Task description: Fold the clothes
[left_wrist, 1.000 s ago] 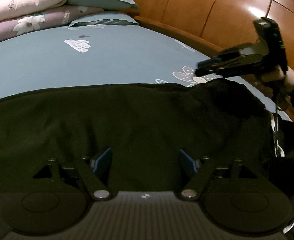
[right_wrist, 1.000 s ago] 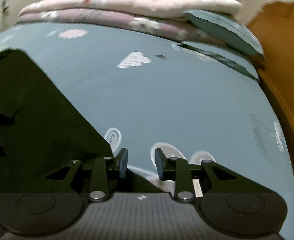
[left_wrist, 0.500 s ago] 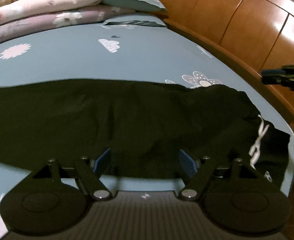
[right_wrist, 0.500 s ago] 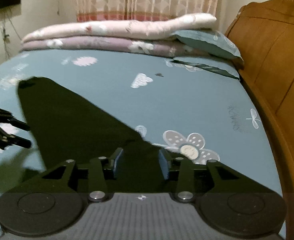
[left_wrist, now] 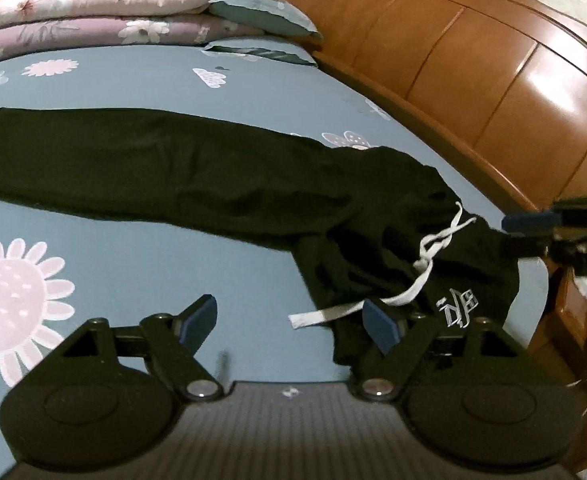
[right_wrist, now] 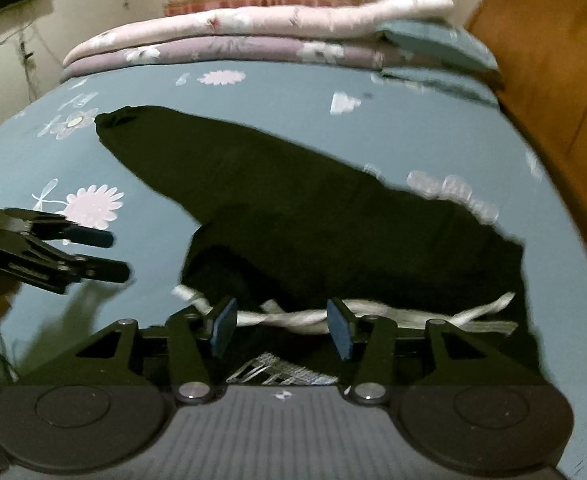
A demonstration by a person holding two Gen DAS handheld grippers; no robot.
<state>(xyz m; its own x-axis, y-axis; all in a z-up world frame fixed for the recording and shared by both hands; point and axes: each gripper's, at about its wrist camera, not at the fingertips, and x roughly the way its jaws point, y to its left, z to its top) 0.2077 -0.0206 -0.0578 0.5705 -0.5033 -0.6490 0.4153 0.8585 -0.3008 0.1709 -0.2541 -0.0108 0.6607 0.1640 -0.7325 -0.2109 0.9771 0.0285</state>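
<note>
Blue bedding printed with flowers and clouds covers the bed (left_wrist: 141,248), with a glossy wooden headboard (left_wrist: 493,80) off to the right of the left tongs and folded quilts (right_wrist: 253,28) and a pillow (left_wrist: 261,16) stacked at the far end. Black trousers (left_wrist: 181,176) lie flat across the sheet, one long leg stretching away to the left beyond the left tongs (left_wrist: 291,318), the waistband end bunched just ahead of their right finger. A white drawstring (left_wrist: 429,256) trails loose over that bunched part, beside a small white logo (left_wrist: 459,306).

The left tongs are opening, already wide, with bare sheet and the drawstring's tip between the fingers and nothing gripped. The right tongs (right_wrist: 280,330) are opening too, standing about half wide above the waistband, the twisted drawstring in the gap but the pads not pressing on it.

The cloth looks soft, light and limp, so it should sag and slide rather than hold a crease. The waistband corners and the far cuff (right_wrist: 113,120) seem the firmest places to pinch; the drawstring would probably just pull through.
</note>
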